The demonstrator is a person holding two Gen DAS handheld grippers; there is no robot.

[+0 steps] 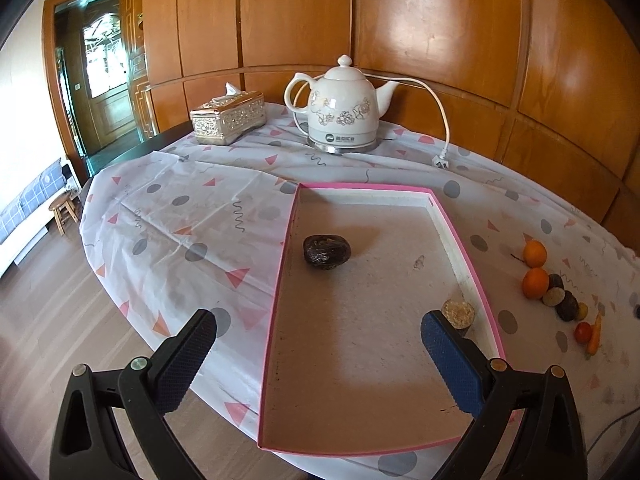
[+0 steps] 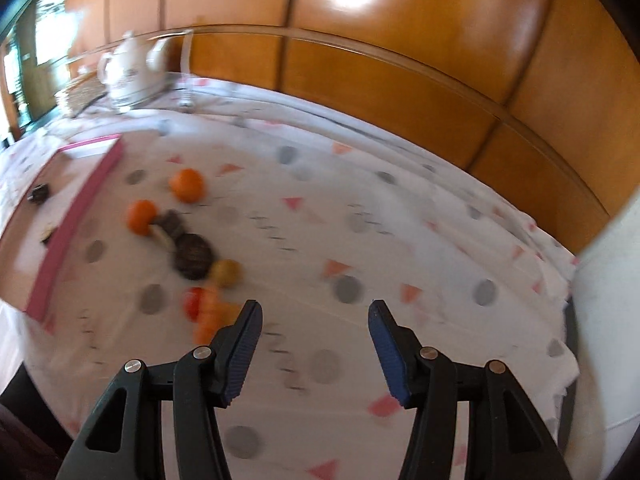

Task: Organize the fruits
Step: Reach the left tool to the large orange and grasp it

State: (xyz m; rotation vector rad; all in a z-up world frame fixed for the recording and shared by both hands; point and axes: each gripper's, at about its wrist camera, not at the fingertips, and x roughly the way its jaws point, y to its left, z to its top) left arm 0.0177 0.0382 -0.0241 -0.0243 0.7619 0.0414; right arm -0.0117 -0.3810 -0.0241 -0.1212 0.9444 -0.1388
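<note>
A pink-rimmed tray [image 1: 280, 280] lies on the table and holds a dark wrinkled fruit [image 1: 326, 251] and a tan round fruit [image 1: 460, 313] near its right wall. My left gripper [image 1: 318, 330] is open and empty above the tray's near half. To the tray's right lies a row of fruits: two oranges [image 1: 535, 253], dark and tan fruits [image 1: 566, 306], a small tomato [image 1: 583, 332] and a carrot [image 1: 595, 334]. In the blurred right wrist view my right gripper [image 2: 316, 320] is open and empty, just right of the tomato [image 2: 193, 302] and carrot [image 2: 208, 318]; the oranges [image 2: 186, 185] lie farther off.
A white kettle [image 1: 344, 108] with its cord and plug [image 1: 442, 163] stands at the back of the table. A gold tissue box [image 1: 228, 118] sits to its left. A wood panel wall runs behind. The table's edge drops to the floor at left, where a stool [image 1: 64, 208] stands.
</note>
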